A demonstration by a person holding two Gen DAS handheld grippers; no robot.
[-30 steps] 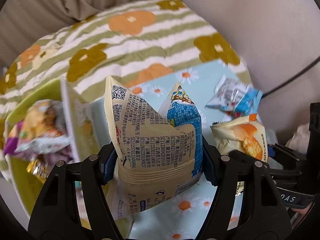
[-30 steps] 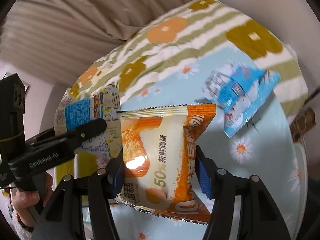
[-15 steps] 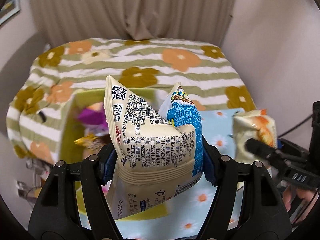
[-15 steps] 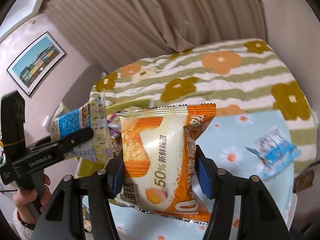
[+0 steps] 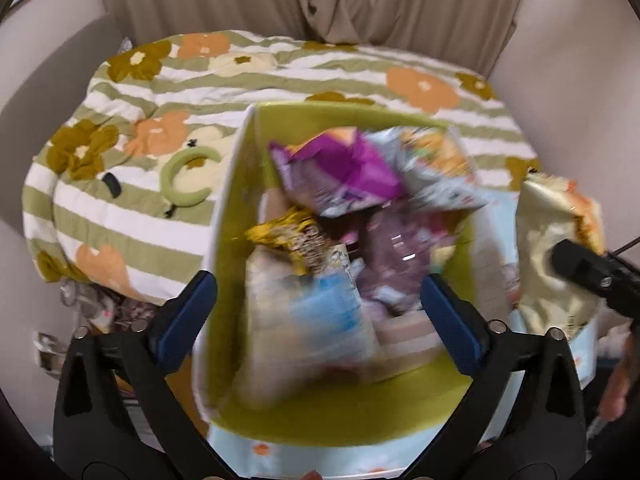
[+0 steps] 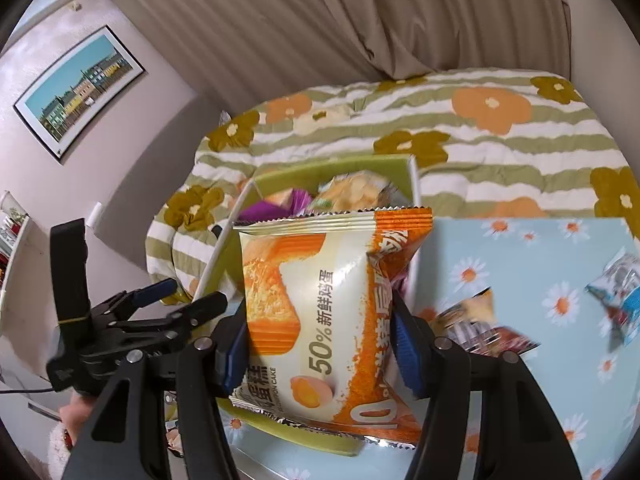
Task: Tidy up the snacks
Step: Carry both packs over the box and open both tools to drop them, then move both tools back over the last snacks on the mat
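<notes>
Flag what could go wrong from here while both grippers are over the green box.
1. The green box is already heaped; the blurred cream-and-blue packet under the just-opened jaws of the left gripper may land on the pile and slide out.
2. The right gripper holds the orange-and-white cake packet by its lower part beside the left gripper; the two could collide.

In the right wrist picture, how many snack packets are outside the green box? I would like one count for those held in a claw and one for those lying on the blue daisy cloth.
orange-and-white cake packet, held in the right claw: 1
Packets lying on the light blue daisy cloth: 2 (blue-and-white foil packet, blurred brown striped packet)
Total: 3
</notes>
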